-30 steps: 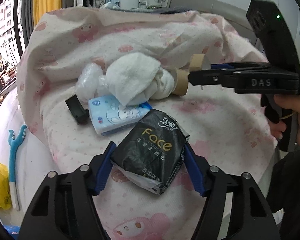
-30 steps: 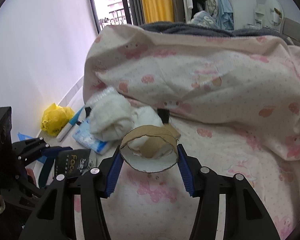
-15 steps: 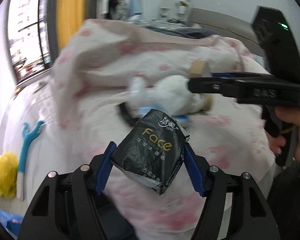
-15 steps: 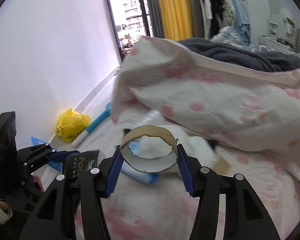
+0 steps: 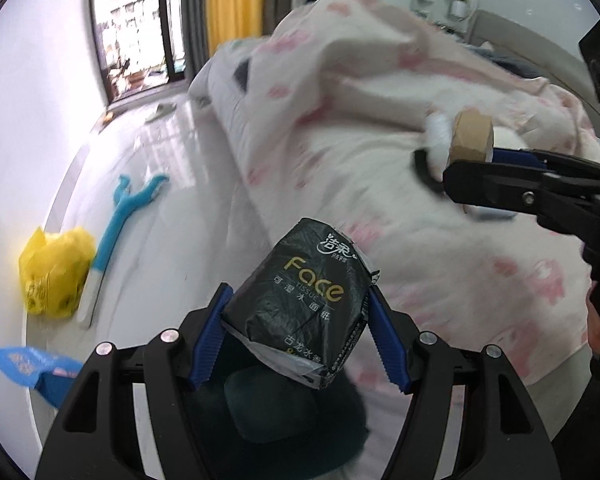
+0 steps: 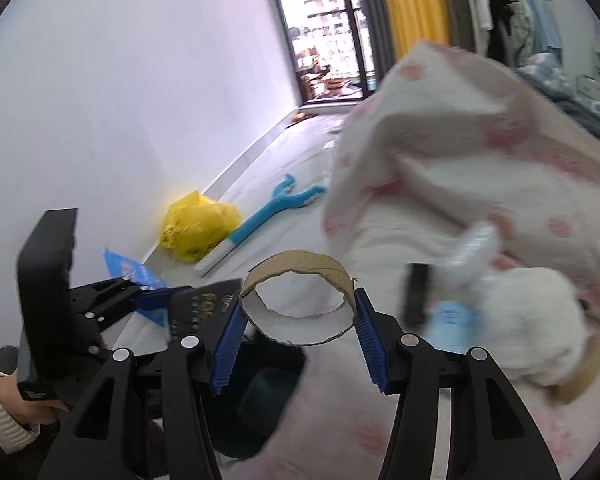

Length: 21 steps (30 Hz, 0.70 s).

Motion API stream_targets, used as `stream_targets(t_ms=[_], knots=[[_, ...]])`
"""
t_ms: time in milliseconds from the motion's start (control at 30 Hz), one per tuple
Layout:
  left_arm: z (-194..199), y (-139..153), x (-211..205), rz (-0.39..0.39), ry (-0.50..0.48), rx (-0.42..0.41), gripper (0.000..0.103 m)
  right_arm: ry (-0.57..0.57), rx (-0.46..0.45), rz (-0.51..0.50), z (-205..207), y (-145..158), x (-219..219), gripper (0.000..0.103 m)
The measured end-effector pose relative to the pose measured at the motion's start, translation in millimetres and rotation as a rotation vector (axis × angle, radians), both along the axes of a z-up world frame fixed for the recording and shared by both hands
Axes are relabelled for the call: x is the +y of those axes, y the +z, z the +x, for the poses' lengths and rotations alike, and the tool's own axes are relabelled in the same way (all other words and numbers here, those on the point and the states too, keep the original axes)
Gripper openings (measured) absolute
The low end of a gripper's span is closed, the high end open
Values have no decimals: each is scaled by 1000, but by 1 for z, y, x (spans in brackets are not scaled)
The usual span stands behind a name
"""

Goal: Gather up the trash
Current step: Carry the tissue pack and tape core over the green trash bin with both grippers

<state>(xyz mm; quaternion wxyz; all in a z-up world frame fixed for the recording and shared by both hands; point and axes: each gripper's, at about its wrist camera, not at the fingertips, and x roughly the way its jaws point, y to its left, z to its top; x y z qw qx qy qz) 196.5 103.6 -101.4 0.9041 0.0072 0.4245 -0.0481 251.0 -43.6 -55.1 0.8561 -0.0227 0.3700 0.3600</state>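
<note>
My left gripper (image 5: 298, 316) is shut on a black "Face" tissue pack (image 5: 300, 304), held over the bed's edge above a dark bin (image 5: 284, 408). My right gripper (image 6: 298, 314) is shut on a cardboard tube (image 6: 296, 272), its open end facing the camera. From the left wrist view the right gripper (image 5: 460, 176) shows at the right with the tube (image 5: 472, 136) in it. On the bed lie a white wad of tissue (image 6: 536, 320), a blue tissue pack (image 6: 452, 320), a clear plastic piece (image 6: 476, 248) and a black clip (image 6: 416, 292).
A pink-patterned quilt (image 5: 380, 120) covers the bed. On the floor by the wall sit a yellow plastic bag (image 5: 52, 272), a blue long-handled tool (image 5: 116, 220) and a blue wrapper (image 5: 28, 364). A person's hand in a cream sleeve (image 6: 0, 412) holds the left gripper.
Both grippers have swung left off the bed towards the floor side, each keeping its item. The trash pile on the bed has slid to the right of both views; the dark bin now shows below.
</note>
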Motion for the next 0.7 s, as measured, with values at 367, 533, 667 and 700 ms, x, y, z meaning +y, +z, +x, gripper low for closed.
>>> stream_targets(t_ms=[367,533,667,700], knots=[[-10,-46,64,-43,136,218,70,80,41,-37,-6,-12,65,54],[-16,-66,83,-91,157,322,70,99,77,-63,-6,-25,90,54],[-22,-74,92,-102,159,364,80,110,114,-75,-3,-38,106,54],[-24,-74,95,-98,162,362,82,113,123,-79,-3,-41,109,54]])
